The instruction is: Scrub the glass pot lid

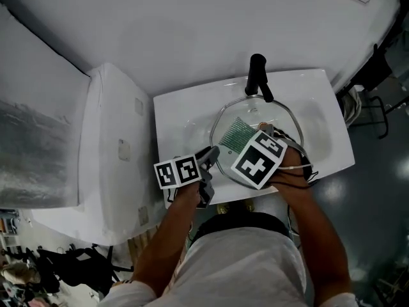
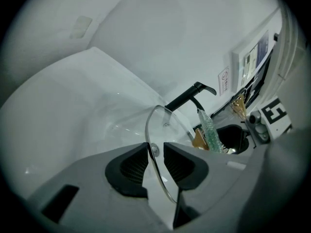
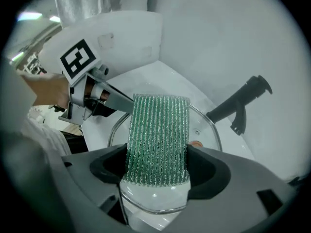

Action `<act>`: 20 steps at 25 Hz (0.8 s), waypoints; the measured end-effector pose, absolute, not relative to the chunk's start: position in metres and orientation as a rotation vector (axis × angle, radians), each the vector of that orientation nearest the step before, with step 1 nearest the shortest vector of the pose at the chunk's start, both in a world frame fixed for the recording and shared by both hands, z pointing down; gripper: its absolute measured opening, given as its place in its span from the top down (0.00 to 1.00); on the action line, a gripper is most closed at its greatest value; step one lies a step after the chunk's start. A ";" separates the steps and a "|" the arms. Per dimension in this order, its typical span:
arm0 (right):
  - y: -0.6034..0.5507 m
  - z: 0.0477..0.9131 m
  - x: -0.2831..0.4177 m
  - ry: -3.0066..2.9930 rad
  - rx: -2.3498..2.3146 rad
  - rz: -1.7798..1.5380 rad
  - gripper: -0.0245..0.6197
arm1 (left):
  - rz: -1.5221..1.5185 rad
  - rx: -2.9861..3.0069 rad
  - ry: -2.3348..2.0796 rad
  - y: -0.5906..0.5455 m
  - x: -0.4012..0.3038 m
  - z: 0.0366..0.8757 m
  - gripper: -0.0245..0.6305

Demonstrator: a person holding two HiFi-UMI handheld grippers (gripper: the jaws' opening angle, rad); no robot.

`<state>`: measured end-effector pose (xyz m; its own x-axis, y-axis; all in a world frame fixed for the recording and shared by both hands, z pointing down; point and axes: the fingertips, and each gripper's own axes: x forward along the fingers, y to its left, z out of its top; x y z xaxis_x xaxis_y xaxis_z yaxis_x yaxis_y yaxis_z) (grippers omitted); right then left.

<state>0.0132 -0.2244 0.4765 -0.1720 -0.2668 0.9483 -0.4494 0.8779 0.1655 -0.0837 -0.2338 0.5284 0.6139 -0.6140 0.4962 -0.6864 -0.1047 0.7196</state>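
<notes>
1. Left gripper [image 1: 211,153]: jaws clamped on the rim of the glass pot lid [image 1: 284,117], on the lid's edge farthest from the faucet [image 1: 258,77].
2. Lid: held just in front of the faucet, its far rim close to the faucet's base. It is round, so it has no long axis. The broad face is turned upward, slightly tilted.
3. Right gripper [image 3: 156,166]: jaws closed on a green scouring pad [image 1: 238,135], which appears laid on the glass with its long axis toward the faucet.
4. Judgement: scrubbing is in hand. The next move calls for pressed strokes across the glass while the left grip steadies the lid.
</notes>
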 end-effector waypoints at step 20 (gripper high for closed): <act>-0.241 0.495 0.128 -2.106 0.829 0.856 0.42 | 0.104 1.787 -1.081 -0.234 -0.084 0.529 0.80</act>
